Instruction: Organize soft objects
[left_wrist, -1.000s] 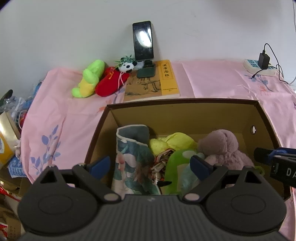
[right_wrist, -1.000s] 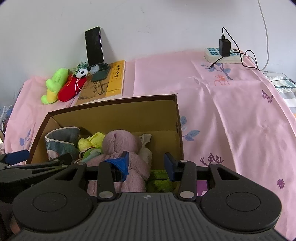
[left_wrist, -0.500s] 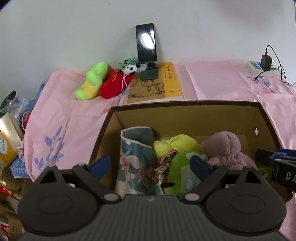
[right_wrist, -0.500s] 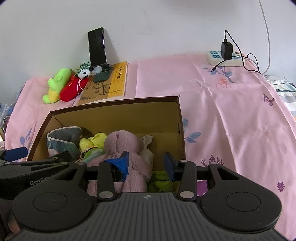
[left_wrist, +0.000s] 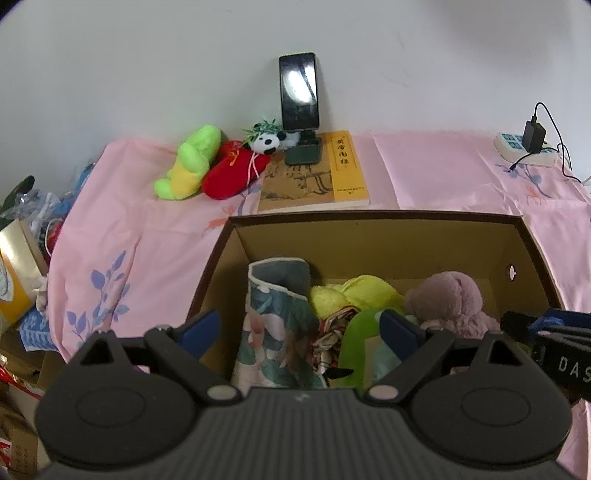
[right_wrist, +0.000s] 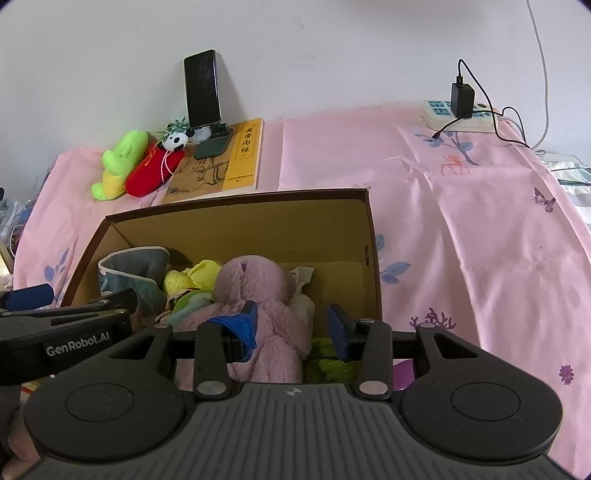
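A brown cardboard box (left_wrist: 373, 236) with smooth tan inner walls sits on a pink cloth (right_wrist: 461, 229) printed with leaves and deer. Packed inside are a fuzzy mauve plush bear (right_wrist: 258, 295), a nubby yellow plush (left_wrist: 354, 291), a glossy green plush (left_wrist: 356, 343) and an upright roll of floral padded fabric (left_wrist: 277, 321) with pale piping. The left gripper (left_wrist: 301, 326) hangs over the box with its blue-padded jaws spread wide, gripping nothing. The right gripper (right_wrist: 293, 326) has its jaws partly apart; one blue pad lies against the bear's flank, the other stands clear, so nothing is clamped. Back by the wall lie a lime-and-yellow plush (left_wrist: 190, 162), a red stuffed stocking (left_wrist: 231, 175) with a panda head (left_wrist: 264, 140), a matte paperback (left_wrist: 314, 181) and a phone (left_wrist: 298, 90) on a stand.
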